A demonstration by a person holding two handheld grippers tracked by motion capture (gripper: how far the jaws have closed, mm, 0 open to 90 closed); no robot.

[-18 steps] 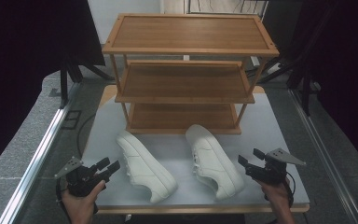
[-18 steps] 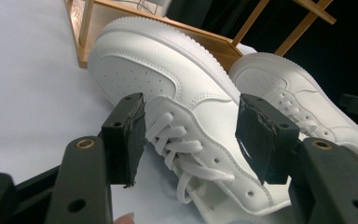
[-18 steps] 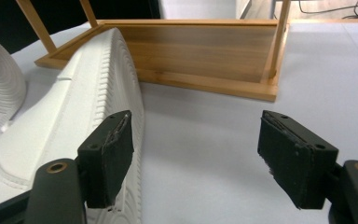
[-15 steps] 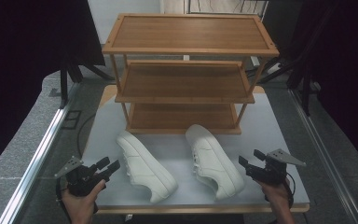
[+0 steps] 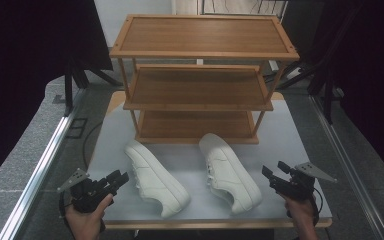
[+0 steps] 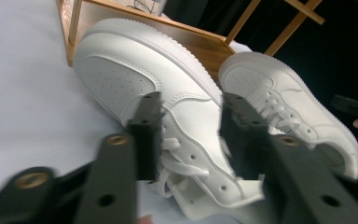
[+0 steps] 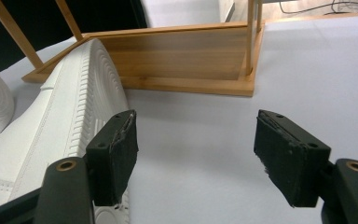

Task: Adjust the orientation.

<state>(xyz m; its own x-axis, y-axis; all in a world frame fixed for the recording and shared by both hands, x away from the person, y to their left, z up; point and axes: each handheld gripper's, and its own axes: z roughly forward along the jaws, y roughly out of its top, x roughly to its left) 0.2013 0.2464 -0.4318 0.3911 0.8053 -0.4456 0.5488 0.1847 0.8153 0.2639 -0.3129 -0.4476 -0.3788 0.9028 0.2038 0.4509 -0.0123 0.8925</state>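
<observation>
We find two white shoes lying on the grey surface (image 5: pixel 300 135) in front of a wooden shelf rack (image 5: pixel 200 75). The left shoe (image 5: pixel 155 177) runs diagonally, its toe close to the rack's bottom shelf and its heel near the front edge of the surface. The right shoe (image 5: pixel 230 172) lies roughly parallel, well apart from the first, with bare surface between them.

The left claw (image 5: pixel 121 178) sits just left of the left shoe, jaws apart and holding nothing; in the left gripper view its jaws frame the laced middle of that shoe (image 6: pixel 177 107) without touching it. The right claw (image 5: pixel 275 174) stands just right of the right shoe, jaws wide apart and empty; in the right gripper view the shoe's ribbed sole edge (image 7: pixel 74 121) lies beside one jaw, with open surface toward the rack's corner post.

Against the earlier frames, we note the right claw has edged slightly toward its shoe; the shoes have not moved.

All three shelves are bare. Cables (image 5: pixel 87 145) trail off the left side, clear of the shoes.
</observation>
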